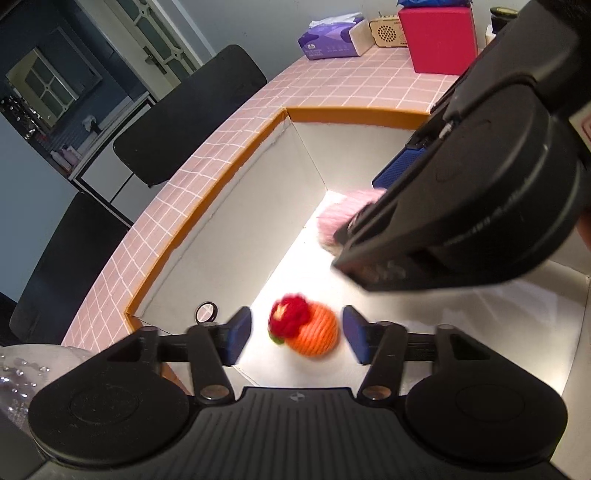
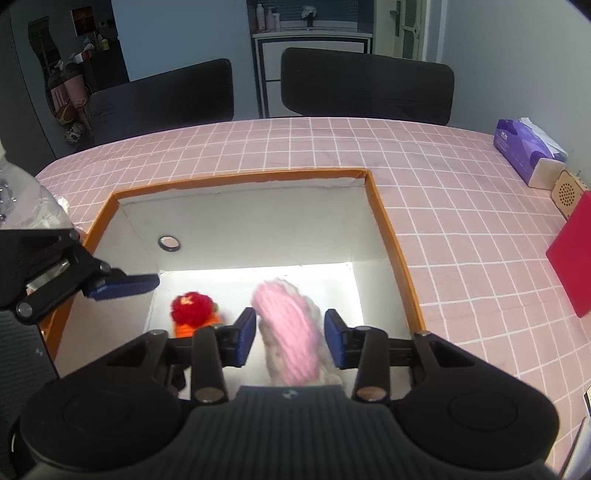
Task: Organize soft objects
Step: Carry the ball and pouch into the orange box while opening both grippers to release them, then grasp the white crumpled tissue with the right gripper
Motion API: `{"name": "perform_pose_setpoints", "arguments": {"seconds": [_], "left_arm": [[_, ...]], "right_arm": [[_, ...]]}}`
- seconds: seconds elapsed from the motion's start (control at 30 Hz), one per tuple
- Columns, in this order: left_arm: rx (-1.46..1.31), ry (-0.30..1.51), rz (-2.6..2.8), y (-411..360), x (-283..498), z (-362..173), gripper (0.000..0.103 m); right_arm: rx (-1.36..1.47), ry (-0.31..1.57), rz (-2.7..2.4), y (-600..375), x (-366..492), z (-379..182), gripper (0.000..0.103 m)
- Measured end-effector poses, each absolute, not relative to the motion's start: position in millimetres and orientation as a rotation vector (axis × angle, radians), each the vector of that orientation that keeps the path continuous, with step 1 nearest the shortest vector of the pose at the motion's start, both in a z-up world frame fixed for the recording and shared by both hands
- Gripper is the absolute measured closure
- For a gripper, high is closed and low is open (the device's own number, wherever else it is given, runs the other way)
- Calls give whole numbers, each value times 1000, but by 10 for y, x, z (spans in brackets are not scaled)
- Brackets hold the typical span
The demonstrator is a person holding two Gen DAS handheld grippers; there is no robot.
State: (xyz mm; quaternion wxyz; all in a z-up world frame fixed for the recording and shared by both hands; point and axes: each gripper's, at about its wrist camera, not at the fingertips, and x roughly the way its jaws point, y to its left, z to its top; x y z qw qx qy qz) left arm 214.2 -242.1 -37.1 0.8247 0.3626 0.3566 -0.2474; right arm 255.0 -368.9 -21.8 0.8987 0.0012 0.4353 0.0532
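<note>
Hovering both open claws, my left gripper [image 1: 297, 338] and right gripper [image 2: 290, 338], I am risking snagging the knitted toys between them inside the box [image 2: 236, 182].

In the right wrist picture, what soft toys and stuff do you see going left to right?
Clear plastic bottle → red-and-orange knitted toy → fluffy pink yarn toy → purple tissue pack → red box.

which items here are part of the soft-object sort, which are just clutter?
In play: orange knitted toy, pink yarn toy, orange-rimmed box, left gripper, right gripper.
Clutter: tissue pack, red box, wooden speaker, plastic bottle, chairs.
</note>
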Motion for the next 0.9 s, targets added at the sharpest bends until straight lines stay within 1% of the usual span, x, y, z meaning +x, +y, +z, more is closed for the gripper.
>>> {"name": "perform_pose_setpoints", "arguments": {"seconds": [0.1,0.43,0.5,0.9], "left_arm": [[760,744,-530,-2416,2131,-321,31],[711,695,-556,-2265,1848,-82,31],[709,681,-555,-2236,1777,-47,31],[676,599,-565,-1903,1384,229,31]], "right_arm": [[-26,882,99,-3648,2500,-155,51],[-41,832,101,-3533,2214,118,48],[-38,822,97,-3515,2142,168,45],[-45,740,143,-3196,1572,464,43]]}}
